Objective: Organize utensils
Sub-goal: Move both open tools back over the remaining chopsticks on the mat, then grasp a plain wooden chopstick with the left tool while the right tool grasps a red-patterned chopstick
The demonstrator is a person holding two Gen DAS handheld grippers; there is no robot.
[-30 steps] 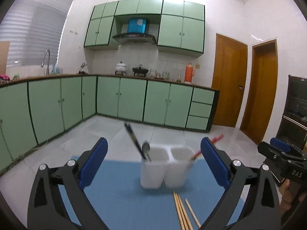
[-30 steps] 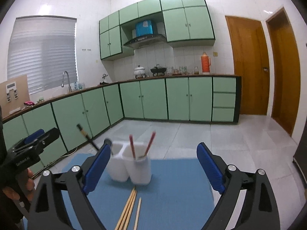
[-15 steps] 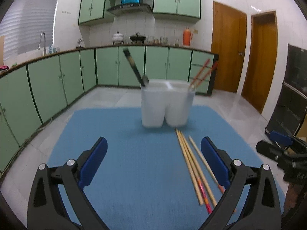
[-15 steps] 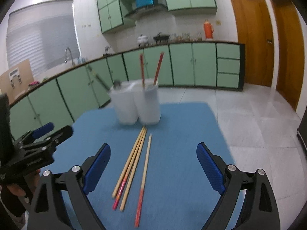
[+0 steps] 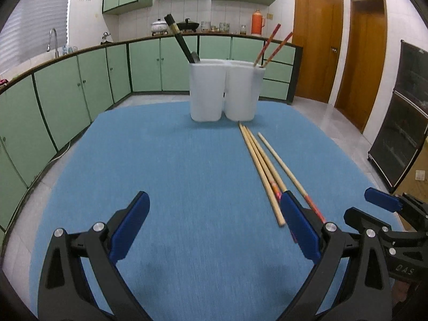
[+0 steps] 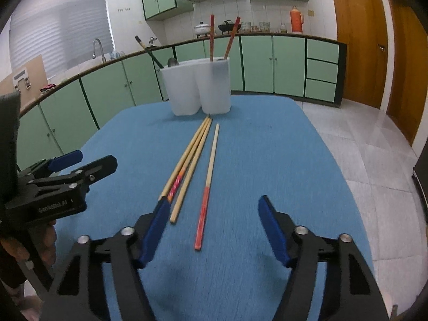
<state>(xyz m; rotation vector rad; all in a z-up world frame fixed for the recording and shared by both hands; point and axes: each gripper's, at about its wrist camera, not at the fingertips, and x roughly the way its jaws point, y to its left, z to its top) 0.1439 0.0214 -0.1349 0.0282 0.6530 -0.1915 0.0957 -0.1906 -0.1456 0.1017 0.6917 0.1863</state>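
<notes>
Four loose chopsticks (image 6: 196, 157) lay on the blue worktop (image 6: 267, 160) in front of you, three bunched together and touching, one red-ended stick (image 6: 207, 187) just beside them on its own. Their far tips reached almost to the white two-cup holder (image 6: 199, 88). In its right cup stood two red-tipped chopsticks (image 6: 220, 37); in the left, a dark stick (image 5: 179, 40) leaned outward beside what looked like a spoon bowl, too small to name surely.

Your right tongs (image 6: 214, 230) were closing, with the near end of the lone red-ended stick between the pads but not touched by either. The left pad hid the near ends of the bunched sticks.

Your left tongs (image 5: 214, 227) stood wide apart over bare worktop, holding nothing; the right pad covered part of the bundle in that view. Your left hand (image 6: 40, 243) showed only partly at the frame edge.
</notes>
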